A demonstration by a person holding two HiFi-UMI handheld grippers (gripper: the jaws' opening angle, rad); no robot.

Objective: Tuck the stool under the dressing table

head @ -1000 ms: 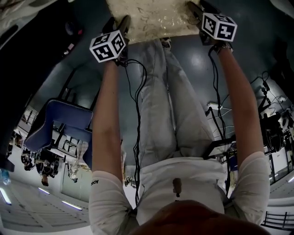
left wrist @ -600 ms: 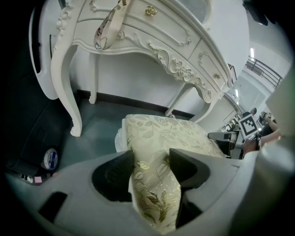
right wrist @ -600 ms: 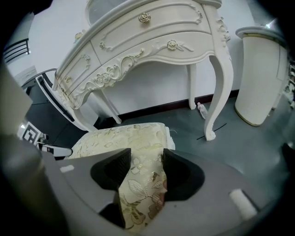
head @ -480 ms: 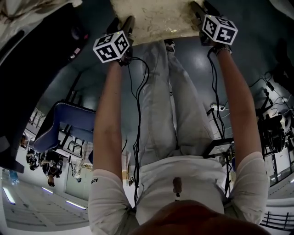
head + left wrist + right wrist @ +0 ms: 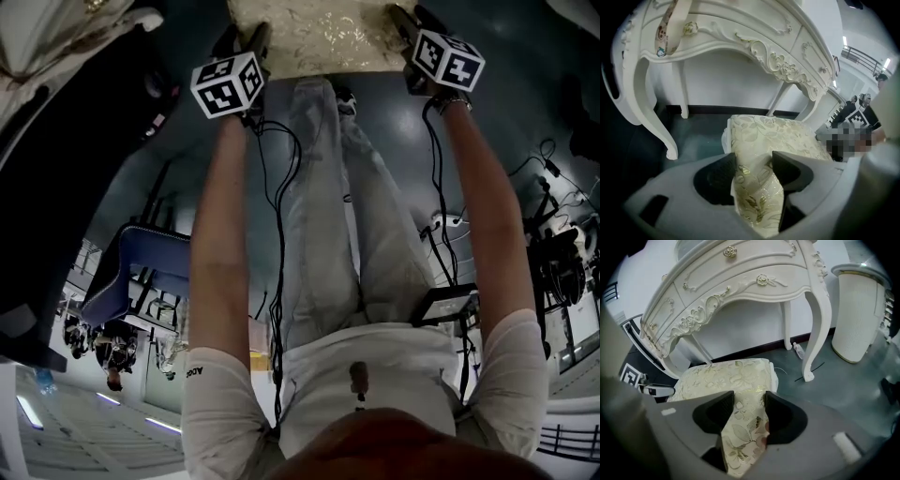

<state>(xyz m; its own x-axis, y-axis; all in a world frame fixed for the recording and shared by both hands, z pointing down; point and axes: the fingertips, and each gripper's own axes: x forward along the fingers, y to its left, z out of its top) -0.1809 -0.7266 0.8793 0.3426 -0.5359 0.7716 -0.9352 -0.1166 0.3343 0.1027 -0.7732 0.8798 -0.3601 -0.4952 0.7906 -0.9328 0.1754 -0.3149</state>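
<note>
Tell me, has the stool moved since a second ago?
Yes. In the head view the stool has slid closer to the dressing table at the upper left; the dark gap between them is narrower.

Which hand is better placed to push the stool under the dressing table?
Neither alone. The left tongs clamp the stool's left edge, the right tongs, just tightened, its right edge, with the dressing table straight ahead. One hand alone would probably swing the stool; push with both.

The padded cream fabric stool (image 5: 773,136) carries a pale gold leaf pattern; the carved wooden dressing table (image 5: 754,28) is white; the smooth floor (image 5: 853,385) is dark blue-grey.
</note>
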